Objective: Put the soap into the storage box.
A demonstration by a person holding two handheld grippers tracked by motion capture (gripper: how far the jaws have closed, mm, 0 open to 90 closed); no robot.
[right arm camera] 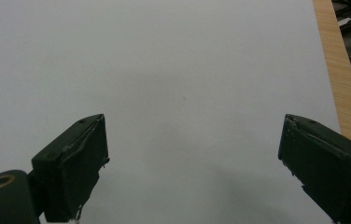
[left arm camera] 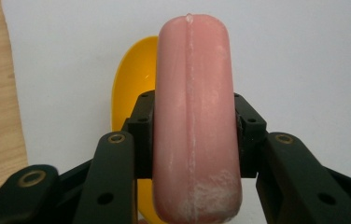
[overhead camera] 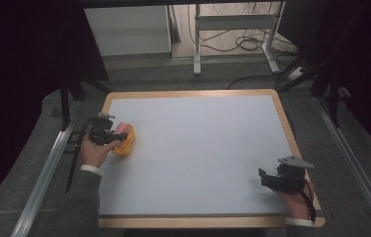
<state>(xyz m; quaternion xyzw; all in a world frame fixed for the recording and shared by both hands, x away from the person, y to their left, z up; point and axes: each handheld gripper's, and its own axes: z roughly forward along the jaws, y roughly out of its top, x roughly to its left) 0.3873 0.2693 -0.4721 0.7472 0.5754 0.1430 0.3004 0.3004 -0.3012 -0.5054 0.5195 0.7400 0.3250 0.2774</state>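
A pink bar of soap (left arm camera: 194, 121) stands on edge between the jaws of my left gripper (left arm camera: 194, 135), which is shut on it. Behind the bar lies a yellow dish (left arm camera: 129, 81) on the white mat. In the high view the left gripper (overhead camera: 117, 136) holds the pink soap (overhead camera: 120, 128) right over the yellow dish (overhead camera: 126, 144) near the mat's left edge. My right gripper (overhead camera: 267, 180) rests at the mat's front right, and its jaws (right arm camera: 192, 172) stand wide open with nothing between them.
The white mat (overhead camera: 198, 148) lies on a wooden-edged table (overhead camera: 287, 123). Metal rails (overhead camera: 40, 182) run along both sides of the table. A desk frame (overhead camera: 233, 34) and cables stand on the floor beyond the far edge.
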